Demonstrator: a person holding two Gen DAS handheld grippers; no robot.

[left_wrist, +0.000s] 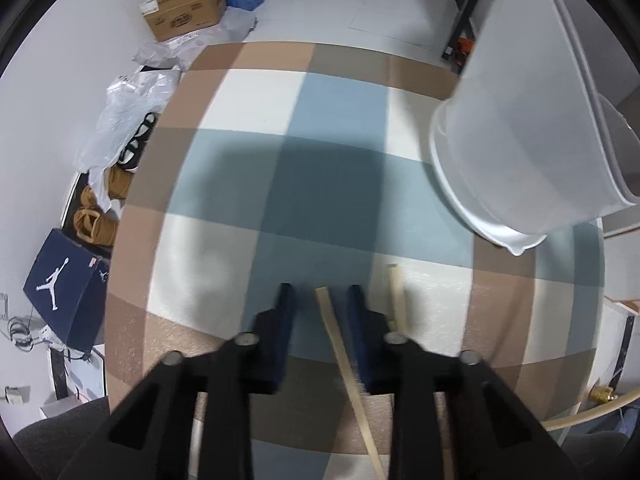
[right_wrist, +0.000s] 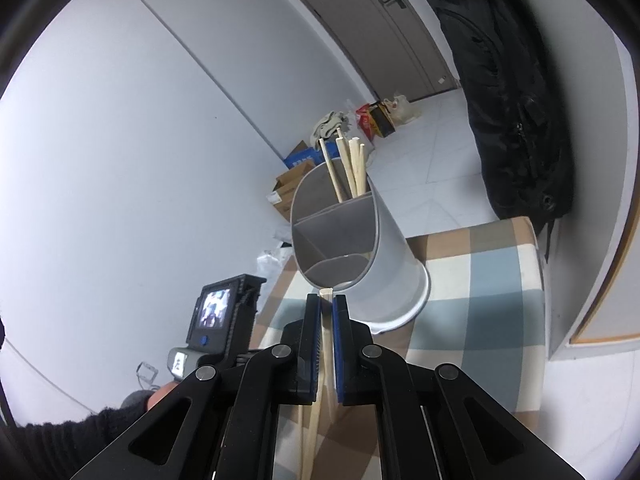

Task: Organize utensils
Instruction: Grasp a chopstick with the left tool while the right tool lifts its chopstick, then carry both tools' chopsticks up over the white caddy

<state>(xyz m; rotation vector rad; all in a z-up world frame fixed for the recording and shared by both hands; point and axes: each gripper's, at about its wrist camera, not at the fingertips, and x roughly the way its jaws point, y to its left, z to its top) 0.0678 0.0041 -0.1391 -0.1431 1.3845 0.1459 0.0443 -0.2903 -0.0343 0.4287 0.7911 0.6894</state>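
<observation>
- Inspecting the right wrist view, we find one pale wooden chopstick pinched between the blue pads of the right tongs, its blunt tip just clear of the fingertips.
- We note that this tip sits close to the lower rim of the grey utensil holder, though we cannot tell whether they touch.
- We record the holder as a round tub split by inner walls into compartments; it appears tilted toward the camera, its flared base on the bench.
- We count several more chopsticks standing in the holder's far compartment; the two nearer compartments show only grey walls.
- Turning to the left wrist view, we see the left tongs pointing down at the bench, jaws narrowed but with a gap.
- We see a second chopstick lying between those jaws, close by the right-hand pad; whether it is actually gripped we cannot tell, and motion blur hinders the reading.
- We see a third chopstick lying on the checked cloth just outside the right-hand finger.
- We find the holder's pale outer wall filling the upper right of this view.
- We observe, beyond the bench, a cardboard box, plastic bags and a navy shoe box on the floor.
- We note a dark sleeve at the right view's lower left, and a black bag hanging by the door.
</observation>
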